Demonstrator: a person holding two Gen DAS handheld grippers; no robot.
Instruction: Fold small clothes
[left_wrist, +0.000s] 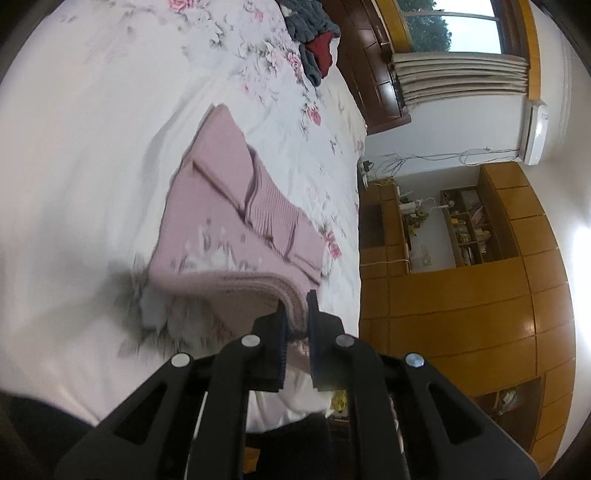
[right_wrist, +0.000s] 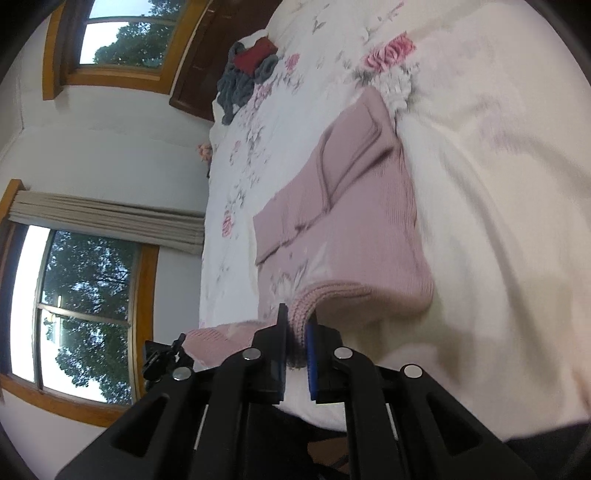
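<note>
Knitwear being folded on a bed: the left gripper (left_wrist: 295, 306) and right gripper (right_wrist: 299, 321) are each pinching the near ribbed hem of a pink knitted sweater (left_wrist: 229, 206), raising that edge off the white floral bedspread (left_wrist: 92, 147), apparently to carry it toward the far end, where the sleeves are lying crossed. A grey-and-red clothes pile (right_wrist: 247, 70) is sitting well apart, far up the bed.
</note>
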